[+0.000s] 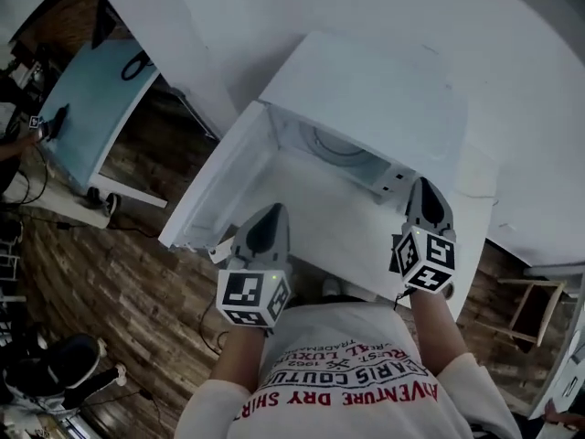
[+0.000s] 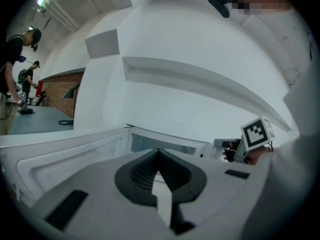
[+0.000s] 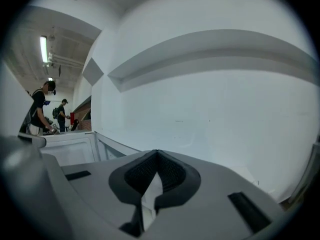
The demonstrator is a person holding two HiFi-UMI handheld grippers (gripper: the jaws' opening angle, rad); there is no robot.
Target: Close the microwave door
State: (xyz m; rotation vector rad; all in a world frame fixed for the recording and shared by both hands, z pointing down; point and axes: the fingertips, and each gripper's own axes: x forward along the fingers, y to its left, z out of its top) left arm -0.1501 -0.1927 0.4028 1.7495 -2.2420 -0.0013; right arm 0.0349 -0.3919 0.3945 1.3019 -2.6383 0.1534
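The white microwave [image 1: 366, 90] stands against the wall with its door [image 1: 219, 186] swung open to the left; the cavity and glass turntable [image 1: 338, 144] show. My left gripper [image 1: 268, 216] is shut and empty, just right of the door's free edge. My right gripper [image 1: 426, 190] is shut and empty too, beside the control panel [image 1: 393, 183]. In the left gripper view, the left gripper [image 2: 159, 153] points at the door's inner face [image 2: 65, 149] and the cavity opening [image 2: 160, 143]. In the right gripper view, the right gripper [image 3: 157, 155] faces the wall, with the door [image 3: 70, 146] at left.
The microwave rests on a white counter [image 1: 320, 236]. A light blue table [image 1: 91, 108] stands at the left over wooden floor. A wooden stool [image 1: 528, 309] is at the right. People [image 2: 15, 59] work far off at the left. A ledge [image 3: 210, 54] runs along the wall.
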